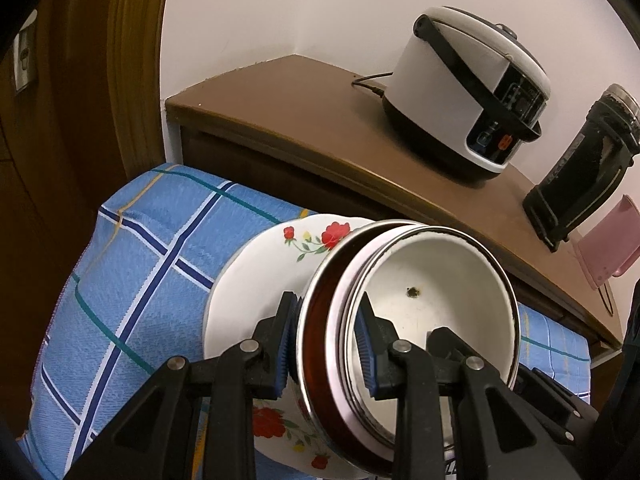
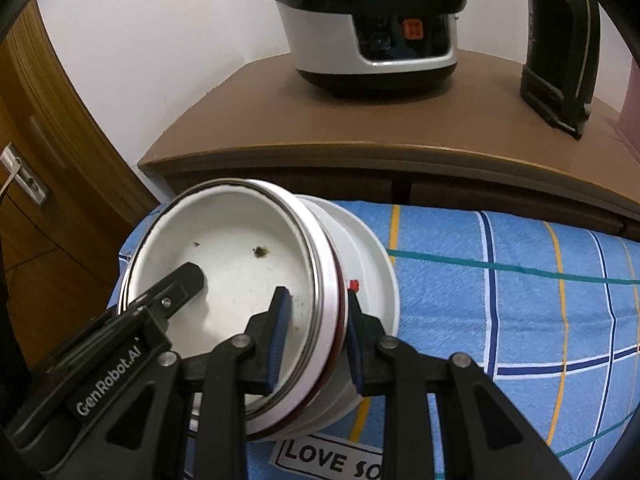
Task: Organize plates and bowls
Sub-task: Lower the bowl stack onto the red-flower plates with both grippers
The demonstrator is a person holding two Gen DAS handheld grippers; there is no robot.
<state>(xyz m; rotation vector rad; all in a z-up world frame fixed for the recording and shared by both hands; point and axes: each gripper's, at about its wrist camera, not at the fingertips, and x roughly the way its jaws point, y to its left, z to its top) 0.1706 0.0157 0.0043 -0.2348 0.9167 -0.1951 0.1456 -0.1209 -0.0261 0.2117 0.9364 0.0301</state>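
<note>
A stack of nested bowls (image 1: 432, 292), white inside with steel rims and a dark red band, sits on a white plate with red flowers (image 1: 248, 280). My left gripper (image 1: 326, 336) is shut on the stack's near rim, one finger inside the top bowl, one outside. My right gripper (image 2: 314, 332) is shut on the opposite rim of the same stack (image 2: 232, 264), with the plate (image 2: 376, 280) behind it. The left gripper's finger (image 2: 176, 284) shows inside the bowl in the right wrist view. The stack looks tilted above the cloth.
A blue checked cloth (image 1: 132, 276) covers the surface below. Behind it stands a brown cabinet (image 1: 304, 120) with a white rice cooker (image 1: 468, 100), a black appliance (image 1: 580, 168) and a pink item (image 1: 608, 248). A wooden door (image 2: 36, 216) is at left.
</note>
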